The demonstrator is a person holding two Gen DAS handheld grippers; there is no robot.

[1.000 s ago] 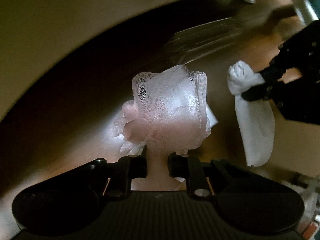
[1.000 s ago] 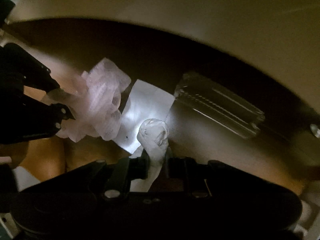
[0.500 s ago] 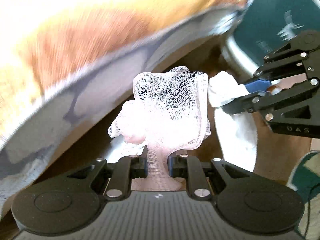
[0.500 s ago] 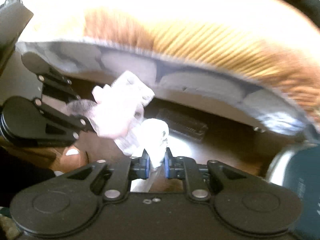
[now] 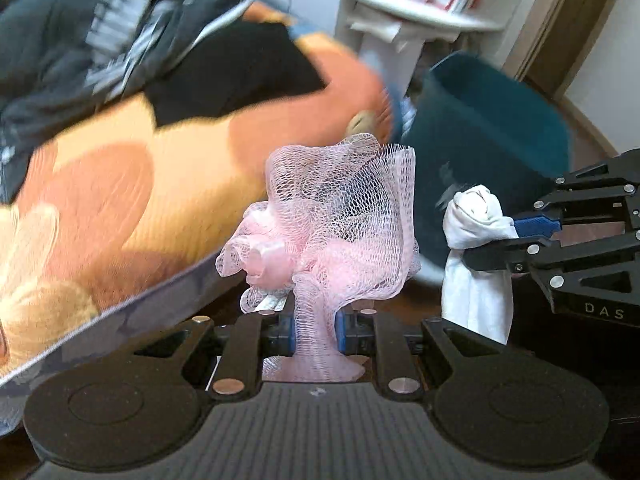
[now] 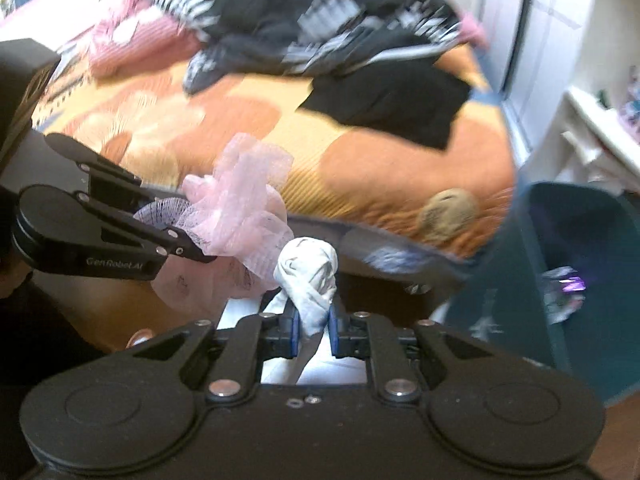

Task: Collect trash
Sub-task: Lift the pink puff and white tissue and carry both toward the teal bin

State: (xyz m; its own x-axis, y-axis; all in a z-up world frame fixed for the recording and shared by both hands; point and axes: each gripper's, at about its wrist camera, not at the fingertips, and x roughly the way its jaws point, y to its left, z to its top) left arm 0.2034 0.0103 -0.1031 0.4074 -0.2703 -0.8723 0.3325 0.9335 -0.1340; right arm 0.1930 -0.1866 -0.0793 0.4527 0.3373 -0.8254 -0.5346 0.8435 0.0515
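Pink mesh netting (image 5: pixel 340 216) pinched in left hand-held gripper (image 5: pixel 316 334), knotted white tissue (image 6: pixel 308 276) in right hand-held gripper (image 6: pixel 314 330).

Pink mesh netting (image 5: pixel 340 224) and knotted white tissue (image 6: pixel 310 276), both pinched.

One pink mesh bundle (image 5: pixel 340 232), one white tissue wad (image 5: pixel 476 216), one teal bin (image 5: pixel 492 128).

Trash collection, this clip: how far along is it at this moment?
Done: both pieces are picked up. In hand: the left gripper is shut on the pink mesh, and the right gripper is shut on the white tissue wad, both held above the floor beside the bed. Left: neither is dropped yet into the dark teal bin, where some trash already lies.
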